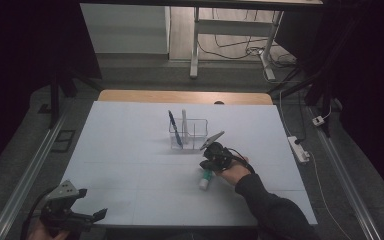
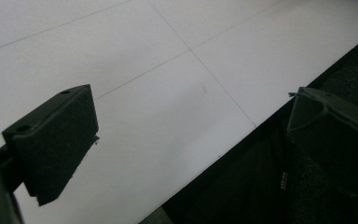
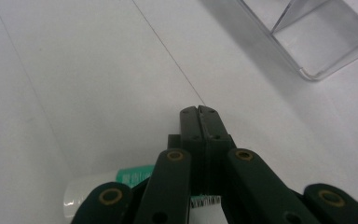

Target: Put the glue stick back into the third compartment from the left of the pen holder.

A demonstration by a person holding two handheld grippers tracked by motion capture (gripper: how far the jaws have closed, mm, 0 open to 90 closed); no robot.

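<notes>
Two handheld grippers work over a white worktop (image 1: pixel 130 150) marked with faint grid lines. Near the middle of the worktop stands a clear plastic organiser (image 1: pixel 188 134) with open compartments; a blue pen (image 1: pixel 175 129) leans in its left part and a pale, thin stick (image 1: pixel 184 122) stands upright beside it. Just in front and to the right of the organiser, the right gripper (image 1: pixel 211 161) is held low over the sheet by a hand (image 1: pixel 235 172) in a dark sleeve (image 1: pixel 275 210) reaching in from the lower right. A small white tube with a green band (image 1: pixel 206 179) lies on the worktop directly beneath this gripper, its cap end pointing toward the person. In the right gripper view the jaws are pressed together with nothing between them, the tube showing under the linkage and a corner of the organiser at upper right. The left gripper (image 1: pixel 92 216) rests at the near left edge of the worktop, well apart from everything else, jaws spread wide and empty, one jaw over the sheet and the other past its edge.
</notes>
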